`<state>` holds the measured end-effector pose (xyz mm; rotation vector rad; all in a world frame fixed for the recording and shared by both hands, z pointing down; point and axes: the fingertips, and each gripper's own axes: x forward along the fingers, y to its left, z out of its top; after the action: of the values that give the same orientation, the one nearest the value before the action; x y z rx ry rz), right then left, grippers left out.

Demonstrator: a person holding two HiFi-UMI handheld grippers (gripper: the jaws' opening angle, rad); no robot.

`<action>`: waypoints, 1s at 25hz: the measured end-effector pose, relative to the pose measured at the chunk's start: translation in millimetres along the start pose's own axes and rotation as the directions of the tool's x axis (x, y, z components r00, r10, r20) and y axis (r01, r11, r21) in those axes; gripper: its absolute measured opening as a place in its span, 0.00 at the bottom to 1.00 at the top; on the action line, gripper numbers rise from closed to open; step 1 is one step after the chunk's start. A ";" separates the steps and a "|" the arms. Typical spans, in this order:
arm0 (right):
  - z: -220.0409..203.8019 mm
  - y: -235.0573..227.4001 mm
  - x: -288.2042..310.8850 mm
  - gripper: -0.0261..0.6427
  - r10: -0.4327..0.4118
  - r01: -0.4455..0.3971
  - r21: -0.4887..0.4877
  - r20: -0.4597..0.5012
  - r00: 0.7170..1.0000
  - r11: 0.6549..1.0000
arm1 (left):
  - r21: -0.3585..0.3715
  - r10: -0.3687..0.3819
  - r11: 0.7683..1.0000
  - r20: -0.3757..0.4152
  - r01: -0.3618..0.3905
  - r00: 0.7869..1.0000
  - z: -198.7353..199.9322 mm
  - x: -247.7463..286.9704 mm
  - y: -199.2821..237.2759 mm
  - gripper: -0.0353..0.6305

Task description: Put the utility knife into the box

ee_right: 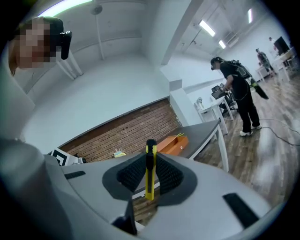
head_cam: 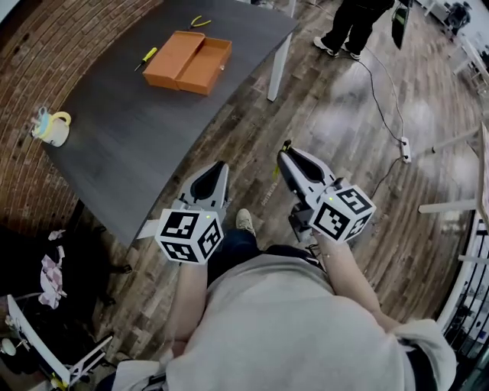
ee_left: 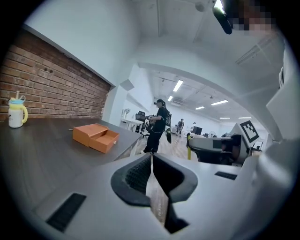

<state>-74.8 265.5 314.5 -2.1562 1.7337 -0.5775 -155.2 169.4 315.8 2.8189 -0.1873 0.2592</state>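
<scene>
The orange box (head_cam: 187, 61) lies open on the far part of the dark table (head_cam: 137, 145), well ahead and to the left of both grippers; it also shows as the box (ee_left: 96, 137) and the box (ee_right: 172, 144). My right gripper (head_cam: 286, 147) is over the wooden floor beside the table, shut on the yellow utility knife (ee_right: 150, 171), which stands upright between the pads. Its yellow end, the knife (head_cam: 276, 170), pokes out below the jaws. My left gripper (head_cam: 220, 166) hovers at the table's near edge, shut with nothing in it (ee_left: 151, 157).
A yellow screwdriver (head_cam: 145, 59) and pliers (head_cam: 200, 21) lie by the box. A cup (head_cam: 52, 127) stands near the brick wall. A person (head_cam: 351, 27) stands beyond the table's white leg (head_cam: 278, 69). A cable and power strip (head_cam: 405, 149) lie on the floor at right.
</scene>
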 end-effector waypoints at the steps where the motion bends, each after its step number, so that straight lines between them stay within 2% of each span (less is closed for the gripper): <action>1: 4.6 -3.4 11.5 0.15 -0.003 0.003 0.000 0.001 1.000 1.000 | 0.002 -0.004 1.000 -0.001 0.004 1.000 5.6 8.1 8.7 0.10; 7: 29.4 -18.8 66.5 0.15 -0.016 0.016 -0.005 0.031 0.999 1.000 | 0.014 -0.028 1.000 0.008 0.028 1.000 34.3 47.0 54.1 0.10; 15: 35.8 -27.2 103.5 0.15 -0.022 0.022 -0.009 0.009 1.000 1.000 | -0.005 -0.047 0.999 -0.008 0.047 0.999 40.2 71.5 87.2 0.10; 25: 55.6 -53.2 157.7 0.15 -0.006 0.006 -0.019 -0.019 1.000 1.000 | -0.037 -0.013 0.999 -0.005 0.013 1.000 52.4 101.8 122.0 0.10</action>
<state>27.1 122.7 309.7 -2.1762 1.7505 -0.5873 -66.6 27.6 321.6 2.7817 -0.1708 0.2569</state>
